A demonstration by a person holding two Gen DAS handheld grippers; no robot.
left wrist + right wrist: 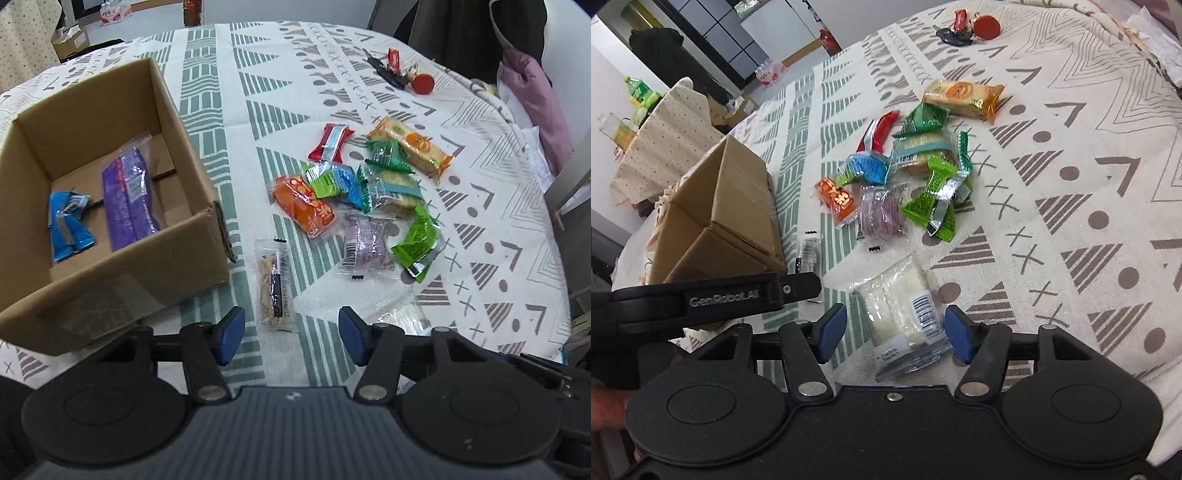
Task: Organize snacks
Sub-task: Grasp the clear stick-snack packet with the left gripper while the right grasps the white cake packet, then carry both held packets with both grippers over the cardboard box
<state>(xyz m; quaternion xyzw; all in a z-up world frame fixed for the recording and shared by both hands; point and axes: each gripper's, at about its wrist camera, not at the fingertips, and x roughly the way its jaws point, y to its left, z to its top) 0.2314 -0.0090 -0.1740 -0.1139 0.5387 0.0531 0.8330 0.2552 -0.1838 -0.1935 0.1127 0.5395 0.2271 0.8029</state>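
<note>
A cardboard box [184,155] stands open on the left of the patterned tablecloth, holding a purple packet [127,195] and blue wrappers [70,225]. A clear-wrapped cereal bar [273,288] lies just ahead of my left gripper [291,328], which is open above the cloth. Beyond it lies a pile of snacks: an orange packet [304,206], a purple cookie pack [365,243], green packets [417,240] and a red candy [328,142]. My right gripper [895,332] is open, its blue pads either side of a clear pack of white wafers [901,310].
Keys and a red round object [423,83] lie at the table's far side. A pink garment [535,107] hangs at the right edge. The left gripper's arm [713,295] crosses the right wrist view beside the box [731,210]. Bottles stand on another table [639,96].
</note>
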